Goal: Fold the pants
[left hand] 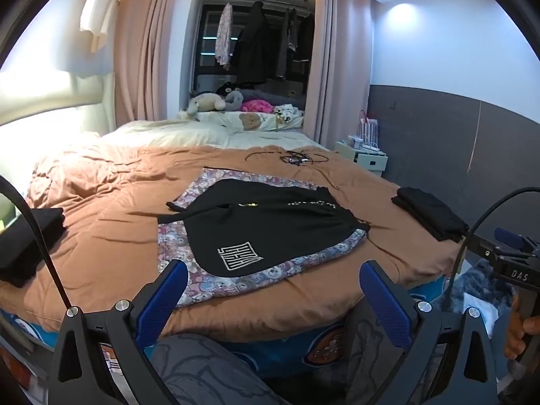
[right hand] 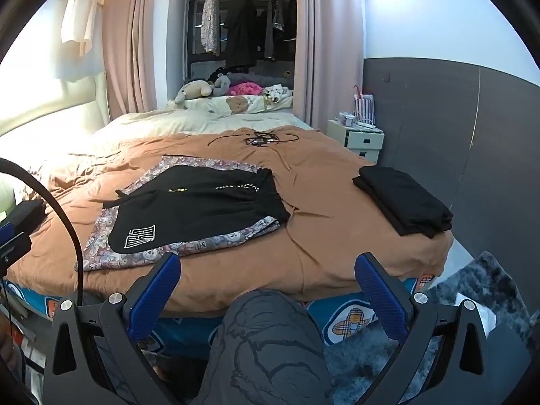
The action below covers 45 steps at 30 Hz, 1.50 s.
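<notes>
bedroom scene: rumpled brown quilt covers the bed, its near edge partly hidden by a person's grey knee. soft black pants lie flat mid-bed on a patterned cloth. folded black stack near the right edge. left hand-held gripper and right hand-held gripper, jaws apart, empty, hover off the near edge.

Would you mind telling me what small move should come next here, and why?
Probably bring both grippers forward to the black pants. They lie unfolded on the patterned cloth, while the left gripper and right gripper hang open and empty at the bed's near edge, short of them.
</notes>
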Each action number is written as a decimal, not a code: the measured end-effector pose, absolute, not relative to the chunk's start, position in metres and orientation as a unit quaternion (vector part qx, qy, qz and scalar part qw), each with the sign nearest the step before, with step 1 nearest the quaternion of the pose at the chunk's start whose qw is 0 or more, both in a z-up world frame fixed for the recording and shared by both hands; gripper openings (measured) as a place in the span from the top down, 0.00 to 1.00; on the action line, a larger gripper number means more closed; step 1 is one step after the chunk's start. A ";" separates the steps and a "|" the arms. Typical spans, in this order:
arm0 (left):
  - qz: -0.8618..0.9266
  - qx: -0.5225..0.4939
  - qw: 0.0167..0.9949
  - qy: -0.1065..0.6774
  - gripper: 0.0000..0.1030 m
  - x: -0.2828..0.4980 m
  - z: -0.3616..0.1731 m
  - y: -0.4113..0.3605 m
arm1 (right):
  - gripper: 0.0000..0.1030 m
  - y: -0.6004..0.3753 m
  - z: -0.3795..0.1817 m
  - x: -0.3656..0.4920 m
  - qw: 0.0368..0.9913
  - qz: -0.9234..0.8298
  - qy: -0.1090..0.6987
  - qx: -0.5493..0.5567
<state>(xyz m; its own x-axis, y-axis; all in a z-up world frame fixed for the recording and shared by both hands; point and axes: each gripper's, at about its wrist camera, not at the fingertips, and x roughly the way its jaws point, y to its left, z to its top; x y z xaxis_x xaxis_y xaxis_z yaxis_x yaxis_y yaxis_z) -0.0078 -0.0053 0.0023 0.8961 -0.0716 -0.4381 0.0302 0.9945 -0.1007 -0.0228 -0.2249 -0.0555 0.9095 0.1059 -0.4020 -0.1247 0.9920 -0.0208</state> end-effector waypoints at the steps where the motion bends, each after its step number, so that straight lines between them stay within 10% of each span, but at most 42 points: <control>1: -0.028 -0.047 0.972 0.228 0.00 -0.007 0.002 -0.006 | 0.00 -0.224 -0.056 -0.022 0.976 0.059 0.208 -0.022; 45: -0.033 -0.040 0.973 0.225 0.00 -0.024 0.009 -0.003 | 0.00 -0.228 -0.054 -0.036 0.981 0.060 0.186 -0.012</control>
